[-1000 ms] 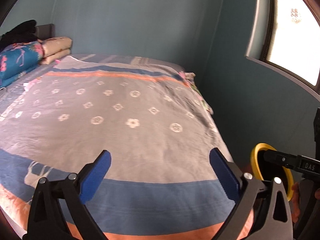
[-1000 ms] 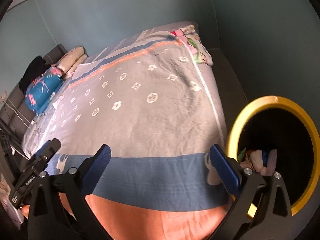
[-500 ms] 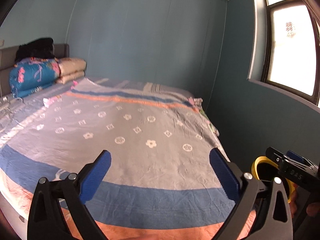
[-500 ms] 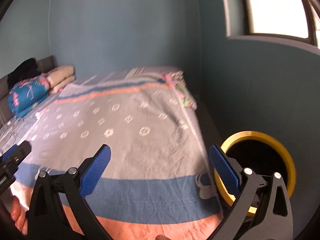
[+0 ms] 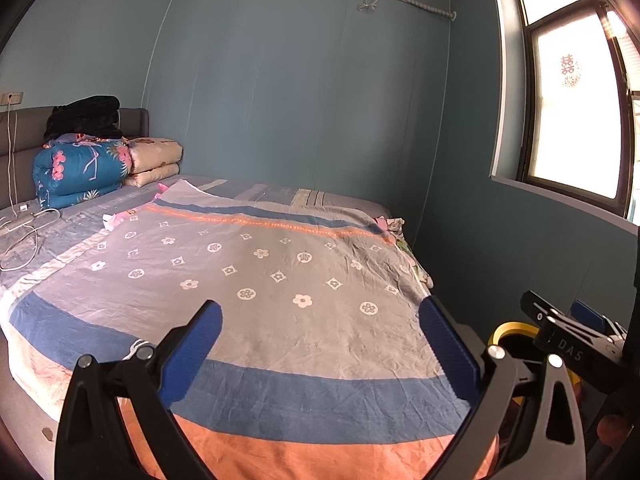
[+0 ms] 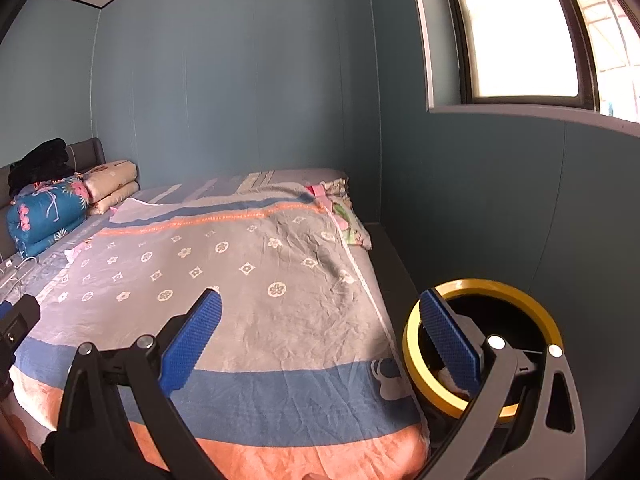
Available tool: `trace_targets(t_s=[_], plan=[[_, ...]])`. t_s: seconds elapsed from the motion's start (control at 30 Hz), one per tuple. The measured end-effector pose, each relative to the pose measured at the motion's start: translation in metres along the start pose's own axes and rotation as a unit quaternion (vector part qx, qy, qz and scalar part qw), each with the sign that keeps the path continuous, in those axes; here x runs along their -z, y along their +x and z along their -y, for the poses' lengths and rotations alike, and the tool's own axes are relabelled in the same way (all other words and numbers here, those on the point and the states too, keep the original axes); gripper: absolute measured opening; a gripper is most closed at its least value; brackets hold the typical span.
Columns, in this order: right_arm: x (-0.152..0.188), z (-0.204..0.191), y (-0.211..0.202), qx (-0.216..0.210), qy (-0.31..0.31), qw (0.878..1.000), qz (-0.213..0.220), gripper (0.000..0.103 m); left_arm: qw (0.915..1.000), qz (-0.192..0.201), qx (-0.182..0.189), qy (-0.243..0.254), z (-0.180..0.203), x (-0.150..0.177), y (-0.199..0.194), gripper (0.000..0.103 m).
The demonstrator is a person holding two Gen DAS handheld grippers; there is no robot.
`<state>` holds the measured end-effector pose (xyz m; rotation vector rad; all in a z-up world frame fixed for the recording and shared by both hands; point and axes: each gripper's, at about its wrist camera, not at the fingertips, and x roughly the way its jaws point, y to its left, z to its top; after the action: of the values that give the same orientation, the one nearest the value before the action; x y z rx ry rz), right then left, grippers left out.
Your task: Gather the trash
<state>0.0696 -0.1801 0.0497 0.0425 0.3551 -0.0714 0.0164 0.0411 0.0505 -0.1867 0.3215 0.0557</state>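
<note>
A black trash bin with a yellow rim (image 6: 480,288) stands on the floor at the bed's right corner; pale crumpled trash (image 6: 444,376) lies inside. Its rim also shows in the left wrist view (image 5: 508,330). My left gripper (image 5: 320,344) is open and empty, held above the foot of the bed. My right gripper (image 6: 320,340) is open and empty, its right finger in front of the bin. The right gripper's body shows in the left wrist view (image 5: 572,344). A small pink and white scrap (image 5: 114,220) lies on the bed near the folded quilts.
A bed (image 5: 260,272) with a grey, blue and orange flowered cover fills the room. Folded quilts (image 5: 80,172) and black clothes sit at the headboard. White cables (image 5: 24,236) lie at the left. Blue walls and a window (image 5: 576,120) stand at the right.
Both grippers have tilted up and drawn back from the bed. More wall, the window and the air conditioner now show. The bin looks smaller in the right wrist view. Both stay open.
</note>
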Motion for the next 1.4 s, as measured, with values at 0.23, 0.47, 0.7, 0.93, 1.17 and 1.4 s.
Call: trace_targets(t_s=[0.23, 0.47, 0.7, 0.93, 1.17, 1.4], plan=[[-0.001, -0.004, -0.009, -0.003, -0.005, 1.0, 0.006, 0.095, 0.9999, 0.011, -0.005, 0.001, 0.0, -0.002, -0.007, 0.095], [-0.002, -0.005, -0.008, -0.005, 0.0, 1.0, -0.005, 0.095, 1.0, 0.002, -0.002, -0.004, 0.0, 0.0, -0.005, 0.095], [0.002, -0.004, -0.001, -0.007, 0.005, 1.0, -0.016, 0.095, 1.0, -0.003, 0.001, -0.001, 0.002, 0.002, -0.003, 0.095], [0.004, -0.003, 0.002, -0.005, 0.009, 1.0, -0.02, 0.095, 0.9999, -0.009, 0.003, -0.005, 0.002, 0.004, 0.0, 0.095], [0.005, -0.002, 0.005, -0.006, 0.013, 1.0, -0.025, 0.095, 0.9999, -0.013, 0.005, -0.007, 0.001, 0.004, 0.002, 0.095], [0.008, -0.001, 0.006, -0.004, 0.017, 0.999, -0.032, 0.095, 0.9998, -0.015, 0.006, -0.007, 0.001, 0.004, 0.003, 0.095]])
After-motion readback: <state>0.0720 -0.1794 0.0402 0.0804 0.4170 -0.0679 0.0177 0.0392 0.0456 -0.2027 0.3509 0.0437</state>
